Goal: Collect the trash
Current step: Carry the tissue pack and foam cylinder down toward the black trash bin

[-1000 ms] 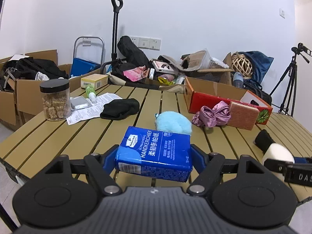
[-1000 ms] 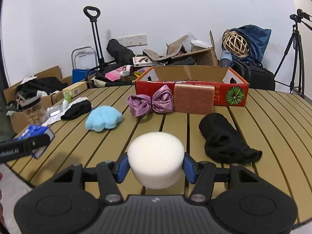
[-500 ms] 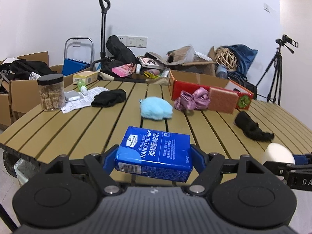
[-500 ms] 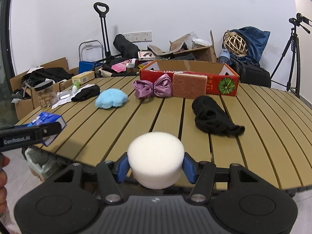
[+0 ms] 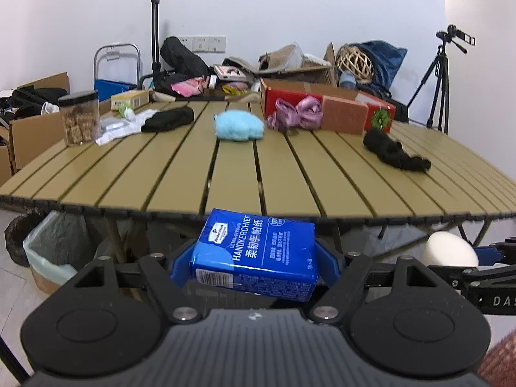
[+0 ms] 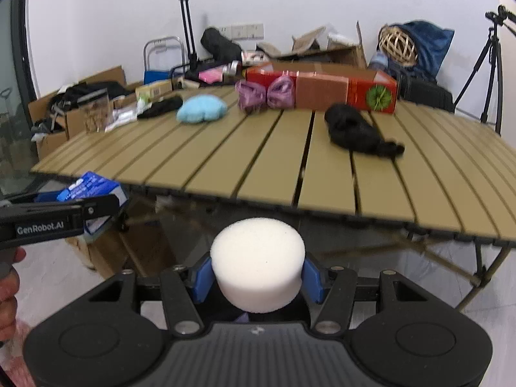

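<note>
My left gripper is shut on a blue handkerchief tissue pack, held just off the near edge of the slatted table. My right gripper is shut on a round white sponge, also in front of the table's edge and below its top. In the left wrist view the sponge shows at the right, and in the right wrist view the tissue pack shows at the left. A bin with a pale green liner stands on the floor under the table's left corner.
On the table lie a light blue fluffy cloth, a purple bow, a red box, black cloths, a jar and papers. Cardboard boxes, bags, a trolley handle and a tripod crowd the floor behind.
Both grippers have drawn back from over the table to in front of its near edge and sunk a little, still holding the tissue pack and the sponge. The bin has come into view.
</note>
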Demonstrator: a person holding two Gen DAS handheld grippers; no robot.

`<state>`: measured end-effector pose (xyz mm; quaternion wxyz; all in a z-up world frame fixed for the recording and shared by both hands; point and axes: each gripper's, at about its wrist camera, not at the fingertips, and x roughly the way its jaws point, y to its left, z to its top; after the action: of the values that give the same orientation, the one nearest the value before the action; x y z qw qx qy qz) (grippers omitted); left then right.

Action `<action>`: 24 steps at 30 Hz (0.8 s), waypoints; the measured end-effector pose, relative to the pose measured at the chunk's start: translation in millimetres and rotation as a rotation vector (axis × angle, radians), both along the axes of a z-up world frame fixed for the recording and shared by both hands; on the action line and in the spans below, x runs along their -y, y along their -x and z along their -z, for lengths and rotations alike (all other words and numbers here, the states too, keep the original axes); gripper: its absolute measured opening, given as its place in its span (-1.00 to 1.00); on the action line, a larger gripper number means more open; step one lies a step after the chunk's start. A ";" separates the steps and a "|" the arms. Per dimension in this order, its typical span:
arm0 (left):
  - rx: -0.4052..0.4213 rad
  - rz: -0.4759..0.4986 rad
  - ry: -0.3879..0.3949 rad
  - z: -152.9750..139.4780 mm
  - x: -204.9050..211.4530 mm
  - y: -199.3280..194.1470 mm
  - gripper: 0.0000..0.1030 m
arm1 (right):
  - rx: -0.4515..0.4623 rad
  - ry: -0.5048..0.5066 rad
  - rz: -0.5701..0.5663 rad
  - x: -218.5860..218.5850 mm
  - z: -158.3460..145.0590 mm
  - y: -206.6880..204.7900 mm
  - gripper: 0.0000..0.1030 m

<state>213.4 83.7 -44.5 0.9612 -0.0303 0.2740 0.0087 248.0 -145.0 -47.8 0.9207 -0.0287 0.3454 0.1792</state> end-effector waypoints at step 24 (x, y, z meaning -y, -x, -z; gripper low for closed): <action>-0.260 0.066 -0.102 74.5 27.0 31.3 0.48 | -0.278 0.091 -0.018 6.1 99.2 36.3 0.09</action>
<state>182.1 56.6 -119.0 0.9177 0.0289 0.3963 -0.0051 211.6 -151.2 -147.1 0.8601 -0.0486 0.4772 0.1737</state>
